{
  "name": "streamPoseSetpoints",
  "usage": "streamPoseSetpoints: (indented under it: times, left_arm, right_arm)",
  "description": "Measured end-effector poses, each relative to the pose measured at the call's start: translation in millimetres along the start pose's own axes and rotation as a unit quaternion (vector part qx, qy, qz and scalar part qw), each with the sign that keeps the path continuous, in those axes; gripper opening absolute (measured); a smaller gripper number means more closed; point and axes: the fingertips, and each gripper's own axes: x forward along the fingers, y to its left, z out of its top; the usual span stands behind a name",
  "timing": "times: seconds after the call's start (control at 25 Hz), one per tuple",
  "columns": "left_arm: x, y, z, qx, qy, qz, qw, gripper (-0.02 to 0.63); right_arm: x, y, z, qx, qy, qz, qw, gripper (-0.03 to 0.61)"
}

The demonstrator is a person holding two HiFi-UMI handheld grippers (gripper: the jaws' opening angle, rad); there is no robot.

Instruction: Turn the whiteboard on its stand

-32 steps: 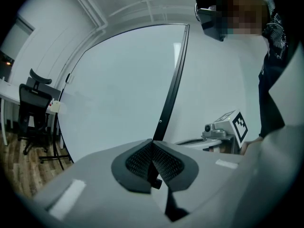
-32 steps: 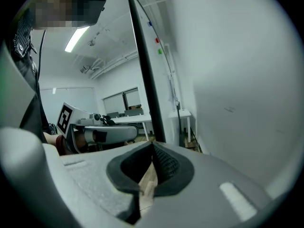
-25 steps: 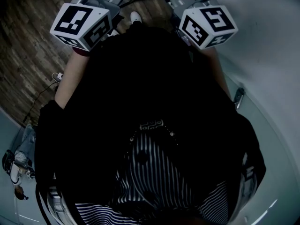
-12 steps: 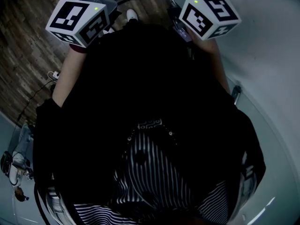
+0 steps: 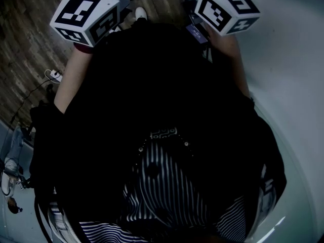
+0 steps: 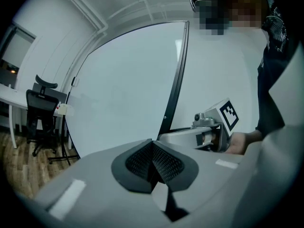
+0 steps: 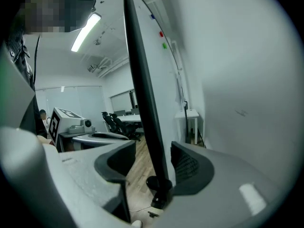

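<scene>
The whiteboard (image 6: 128,89) is a large white panel in a thin black frame (image 7: 142,80). In the right gripper view its frame edge runs up between the jaws of my right gripper (image 7: 154,163), which are opening; a gap shows beside the left pad (image 7: 118,160). My left gripper (image 6: 152,163) is shut on nothing, a little in front of the board's face. From the head view only the two marker cubes, left (image 5: 86,16) and right (image 5: 228,9), show above the person's dark clothes, with the board's pale surface (image 5: 293,85) at the right.
An office chair (image 6: 40,113) and a desk stand on the wood floor left of the board. More chairs (image 7: 114,122) and a small white table (image 7: 190,115) are beyond it. Coloured magnets (image 7: 164,39) sit on the board. A cable (image 5: 53,75) lies on the floor.
In the head view both marker cubes have edged up toward the top of the picture, and the floor at the left has slid slightly. The jaws themselves are hidden there.
</scene>
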Motion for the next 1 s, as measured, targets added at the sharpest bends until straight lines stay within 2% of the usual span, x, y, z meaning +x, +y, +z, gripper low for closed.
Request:
streamPoseSetpoints:
  times: [0.28, 0.52, 0.68, 0.8, 0.88, 1.0]
  left_arm:
    - [-0.3, 11.2, -2.4, -0.007, -0.004, 0.024, 0.9997, -0.002]
    - [-4.2, -12.2, 1.1, -0.004, -0.005, 0.036, 0.9993, -0.002]
    - [-5.4, 0.9, -4.5, -0.005, -0.007, 0.05, 0.9987, -0.002]
    - [-6.5, 3.5, -1.4, -0.003, -0.007, 0.057, 0.9984, -0.002]
    - [-3.9, -0.7, 2.3, -0.001, -0.005, 0.06, 0.9982, -0.002]
    - [2.7, -1.2, 0.7, -0.002, -0.003, 0.065, 0.9979, -0.002]
  right_arm:
    - [12.7, -3.3, -2.1, -0.016, 0.007, 0.012, 1.0, 0.225]
    - [-10.1, -2.2, 1.3, -0.031, 0.024, 0.04, 0.998, 0.233]
    - [5.0, -4.5, -2.0, -0.038, 0.023, 0.039, 0.998, 0.233]
    - [8.2, -7.9, 1.1, -0.044, 0.021, 0.03, 0.998, 0.21]
    - [-0.1, -12.0, 6.2, -0.054, 0.017, 0.024, 0.998, 0.173]
    - [-6.7, -17.8, 4.8, -0.072, 0.012, 0.021, 0.997, 0.17]
